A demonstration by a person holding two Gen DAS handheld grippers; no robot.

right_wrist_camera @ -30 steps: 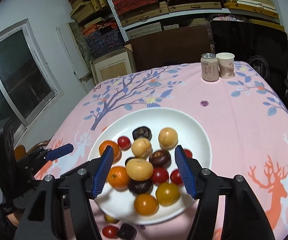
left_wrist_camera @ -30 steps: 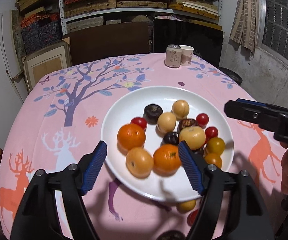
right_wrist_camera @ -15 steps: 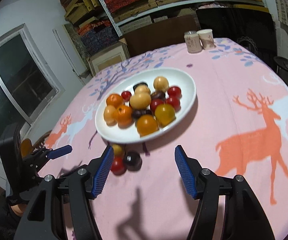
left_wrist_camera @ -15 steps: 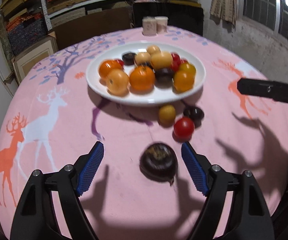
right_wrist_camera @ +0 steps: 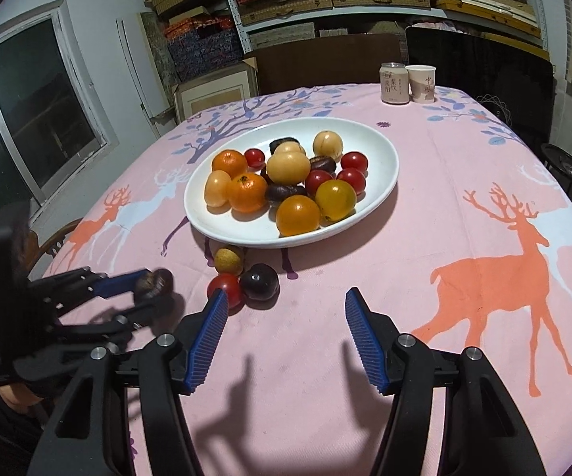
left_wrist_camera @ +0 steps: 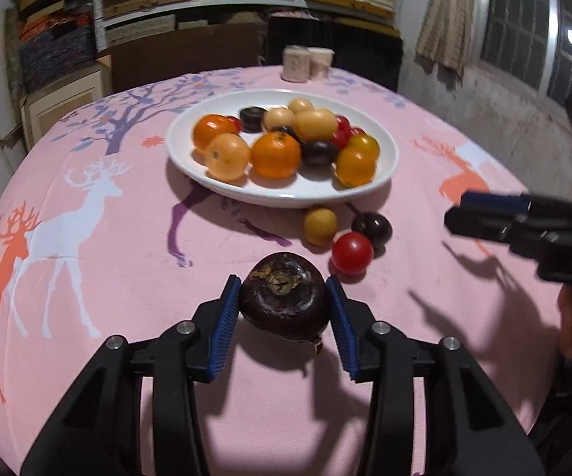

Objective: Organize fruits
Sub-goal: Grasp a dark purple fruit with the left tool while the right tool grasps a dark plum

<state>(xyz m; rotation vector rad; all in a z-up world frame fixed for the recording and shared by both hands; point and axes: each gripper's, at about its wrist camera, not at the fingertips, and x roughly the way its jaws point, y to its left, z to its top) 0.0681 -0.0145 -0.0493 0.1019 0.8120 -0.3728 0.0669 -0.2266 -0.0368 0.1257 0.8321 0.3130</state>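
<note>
Left wrist view shows the left gripper [left_wrist_camera: 284, 297] squeezing a big dark fruit [left_wrist_camera: 285, 303] between its two blue pads [left_wrist_camera: 226, 317], one pad on each side. Whether the fruit touches the pink tablecloth [left_wrist_camera: 107, 277] or sits a bit above it is hard to tell. Just past the fingertips and a little to the right lie three loose fruits close together: a red tomato [left_wrist_camera: 352, 253], a small yellow fruit [left_wrist_camera: 320, 225] and a small dark fruit [left_wrist_camera: 371, 227]. Farther ahead sits the white plate [left_wrist_camera: 286, 194], piled with orange, yellow, red and dark fruits.

Right wrist view shows the right gripper [right_wrist_camera: 286, 321] with its fingers spread wide and nothing between them. The red tomato [right_wrist_camera: 225, 288] is right by its left fingertip.
</note>
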